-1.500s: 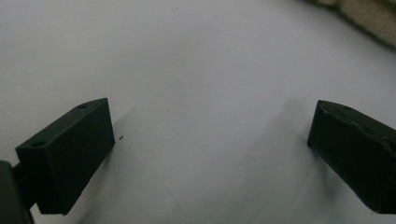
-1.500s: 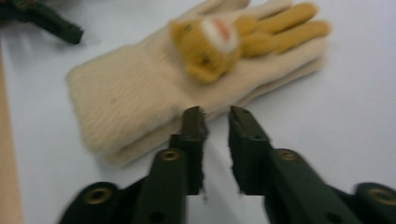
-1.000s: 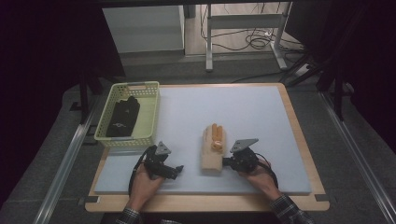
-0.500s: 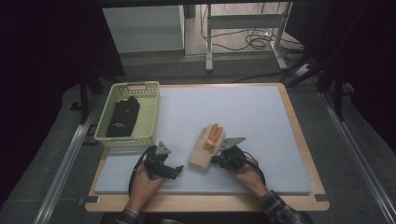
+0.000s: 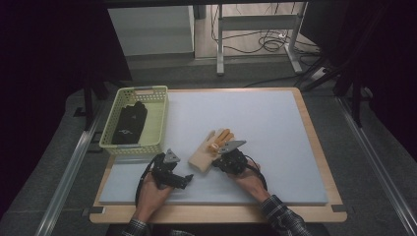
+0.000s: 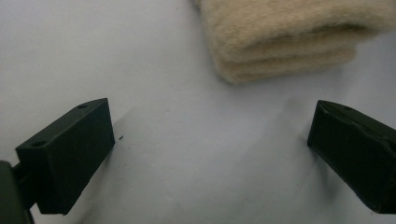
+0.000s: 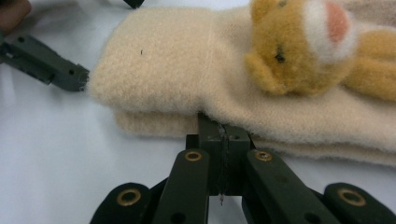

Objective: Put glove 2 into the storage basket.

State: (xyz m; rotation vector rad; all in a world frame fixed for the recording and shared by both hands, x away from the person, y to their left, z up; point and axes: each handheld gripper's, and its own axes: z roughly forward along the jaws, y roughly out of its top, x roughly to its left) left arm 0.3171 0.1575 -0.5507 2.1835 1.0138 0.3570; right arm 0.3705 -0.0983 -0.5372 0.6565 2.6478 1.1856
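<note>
At the near edge of the pale blue table mat (image 5: 295, 147), I held a gripper in each hand. My left gripper (image 5: 189, 178) rested on the mat with its jaws spread wide and nothing between them, the folded hem of the cream fleece mittens (image 6: 299, 37) lying just beyond their tips. My right gripper (image 5: 220, 158) had its jaws shut together, the tips pressed against the long side of the mittens (image 7: 187, 79) where two layers lay stacked; whether a fold of fleece was pinched between them I could not tell.

The mittens (image 5: 209, 150) lay flat near the middle of the mat's front half, between my two grippers, cuff end toward me and a small orange plush bear (image 7: 299, 51) sewn on the upper layer.

I judged the pair light, soft and floppy, likely to sag and slide apart if lifted by one layer. The better hold looked to be at the cuff or along the stacked edge, catching both layers at once and staying clear of the bulging bear.

Farther back at the left stood a yellow-green basket (image 5: 160, 115) with a dark folded item (image 5: 130, 123) inside, well apart from the mittens.
</note>
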